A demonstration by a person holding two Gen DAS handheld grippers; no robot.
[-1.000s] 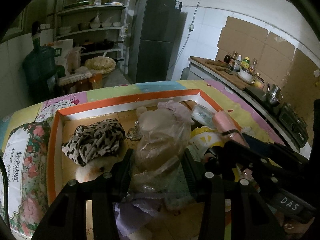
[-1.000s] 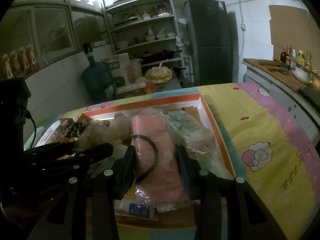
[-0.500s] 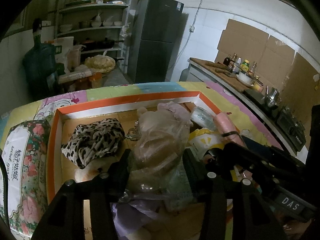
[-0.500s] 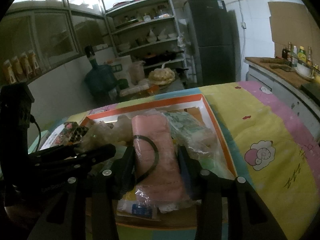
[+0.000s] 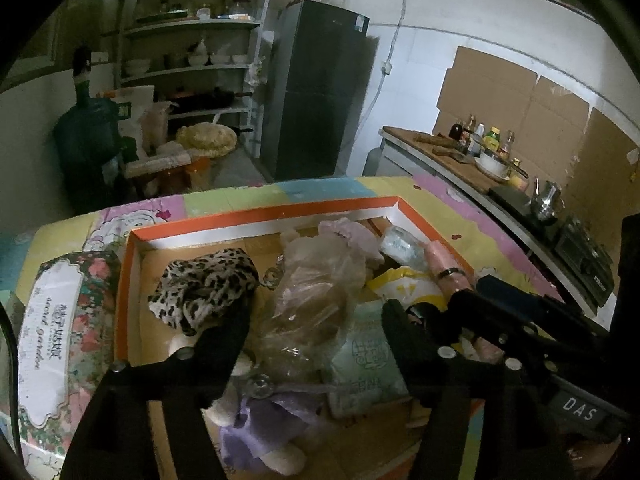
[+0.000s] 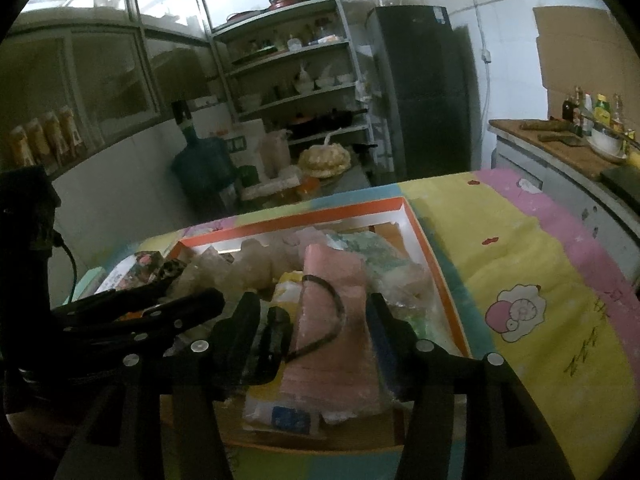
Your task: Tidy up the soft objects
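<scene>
Your left claw (image 5: 316,312) hangs low over the orange-rimmed box (image 5: 256,216), and its jaws are opening. Between them sits the clear plastic bag (image 5: 316,292) with something pale inside; neither finger presses on it, with a gap showing on both sides. Just off the left finger lies the leopard-print cloth (image 5: 204,284), and just off the right finger a pale green packet (image 5: 368,356). Under the claw, nearest you, lies a purple and cream soft toy (image 5: 260,424). Outside the box, left of the claw, stands a floral tissue pack (image 5: 60,340).

Your right claw (image 6: 316,316) is over the same box (image 6: 424,240), close beside the left one (image 6: 160,304), and its jaws are opening too. The pink wrapped roll (image 6: 336,336), with a dark band looped round it, lies between them, pointing away from you. Both fingers stand clear of it. Beyond the right finger a crinkled clear packet (image 6: 392,276) rests against the box wall. The box sits on a yellow and pink cartoon-print cloth (image 6: 520,280) stretching off to the claw's right.
</scene>
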